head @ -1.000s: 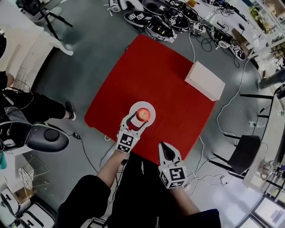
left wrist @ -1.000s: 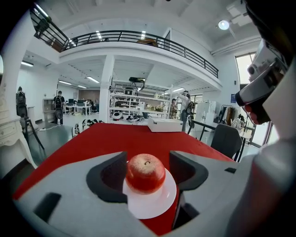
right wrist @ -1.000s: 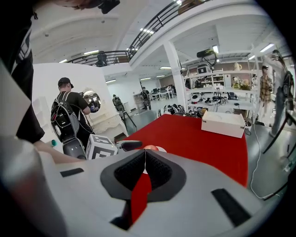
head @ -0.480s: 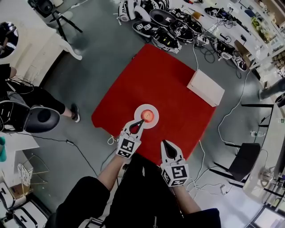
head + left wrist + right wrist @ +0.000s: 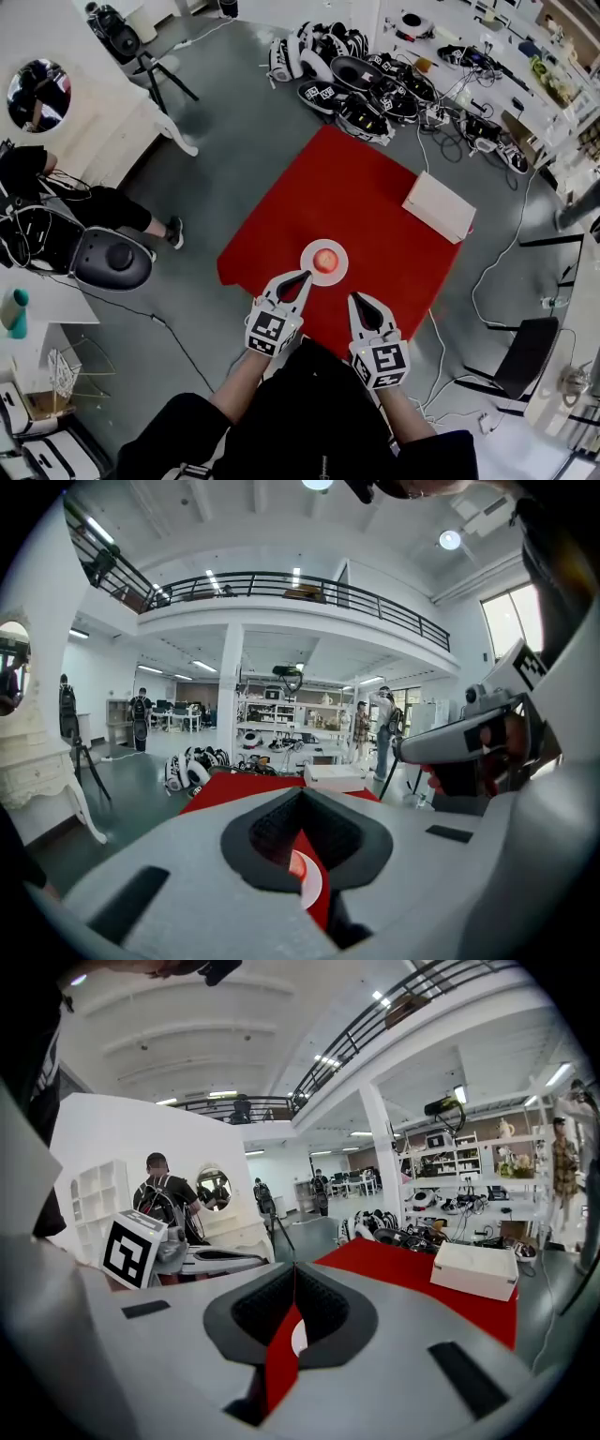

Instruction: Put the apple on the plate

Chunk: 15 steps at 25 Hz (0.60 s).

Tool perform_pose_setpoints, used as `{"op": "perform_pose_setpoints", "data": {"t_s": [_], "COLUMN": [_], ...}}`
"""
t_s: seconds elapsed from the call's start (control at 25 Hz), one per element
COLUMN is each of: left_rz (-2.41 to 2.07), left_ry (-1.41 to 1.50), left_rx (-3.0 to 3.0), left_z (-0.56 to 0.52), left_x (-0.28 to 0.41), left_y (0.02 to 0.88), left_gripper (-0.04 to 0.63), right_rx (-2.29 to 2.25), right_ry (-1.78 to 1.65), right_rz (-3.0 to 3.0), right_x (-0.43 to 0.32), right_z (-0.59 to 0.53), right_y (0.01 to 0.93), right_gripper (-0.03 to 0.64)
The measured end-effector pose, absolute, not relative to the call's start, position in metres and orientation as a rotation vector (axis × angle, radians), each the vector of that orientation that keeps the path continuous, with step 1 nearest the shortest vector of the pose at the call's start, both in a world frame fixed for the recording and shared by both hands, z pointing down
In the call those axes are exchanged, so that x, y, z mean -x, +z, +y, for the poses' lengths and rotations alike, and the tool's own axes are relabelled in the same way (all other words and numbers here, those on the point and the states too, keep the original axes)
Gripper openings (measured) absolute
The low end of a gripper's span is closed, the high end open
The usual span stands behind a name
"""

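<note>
Beyond the left tongs (image 5: 303, 277) sits the apple (image 5: 325, 259), on its plate (image 5: 342, 266). Formerly open around it, they've closed empty; right tongs (image 5: 356, 299) closed too.

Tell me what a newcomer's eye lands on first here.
The bright red table stands out against the grey floor. Near its front edge a red apple sits on a small white plate. Just short of the plate hover the left tongs and the right tongs, both shut and empty.
</note>
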<state>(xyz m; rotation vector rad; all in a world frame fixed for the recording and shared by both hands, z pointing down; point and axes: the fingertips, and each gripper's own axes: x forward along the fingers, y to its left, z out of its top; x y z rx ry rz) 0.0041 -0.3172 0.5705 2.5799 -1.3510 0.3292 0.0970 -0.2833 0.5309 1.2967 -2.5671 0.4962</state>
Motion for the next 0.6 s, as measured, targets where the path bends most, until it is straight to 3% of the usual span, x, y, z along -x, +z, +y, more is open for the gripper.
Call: {"op": "perform_pose_setpoints", "data": {"t_s": [0.6], "left_rz": [-1.398], "left_ry": [0.247], "left_rx": [-2.642], "left_z": [-0.269], "left_x": [-0.006], "left_y": [0.477], "left_gripper": [0.006], "right_rx": [-1.254], "right_ry": [0.438], "right_rz": [-2.665], "right_x": [-0.097], "right_z": [-0.256], "right_y": [0.486], "right_gripper": [0.011]}}
